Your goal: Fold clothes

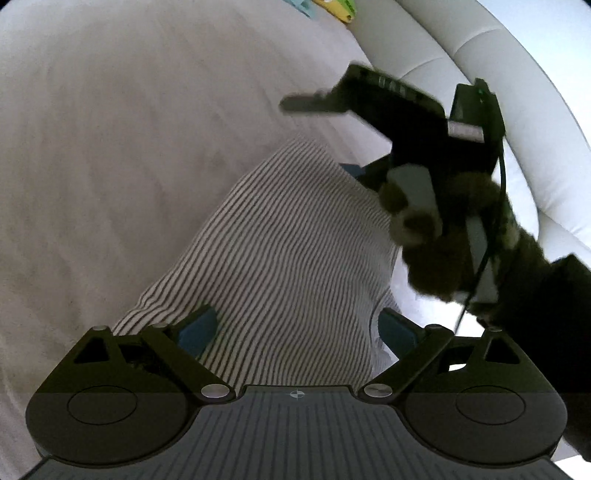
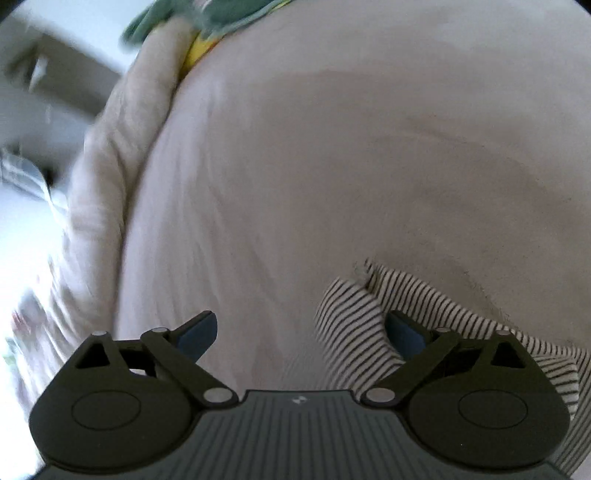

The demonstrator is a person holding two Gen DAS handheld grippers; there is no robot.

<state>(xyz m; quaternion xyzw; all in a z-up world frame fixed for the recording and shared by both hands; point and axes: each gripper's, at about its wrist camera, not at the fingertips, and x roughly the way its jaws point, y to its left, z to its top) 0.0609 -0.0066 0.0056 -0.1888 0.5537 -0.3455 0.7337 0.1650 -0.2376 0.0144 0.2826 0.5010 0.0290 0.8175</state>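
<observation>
a pale bed sheet fills most of both views, smooth with faint creases, and a white padded headboard curves across the top right of the left wrist view. on the sheet lies a black-and-white striped garment, laid flat in a long strip running from the lower left toward the upper right; in the right wrist view only its rumpled end shows, at the lower right, partly behind the tong linkage.

the left gripper is angled downward over the near end of the garment, its blue-padded jaws spread wide on either side of the cloth and not pinching it. the right gripper also tilts down, jaws wide apart, bare sheet between them; its right pad sits over the edge of the striped cloth, and whether it touches cannot be told.

in the left wrist view the right tool appears dark and motion-blurred at the far end of the garment, held by a gloved hand whose sleeve is cut off by the frame's edge.

a cream blanket is bunched along the bed's left side, and green and yellow fabric is cropped at the top. the room beyond is too blurred to make out.
</observation>
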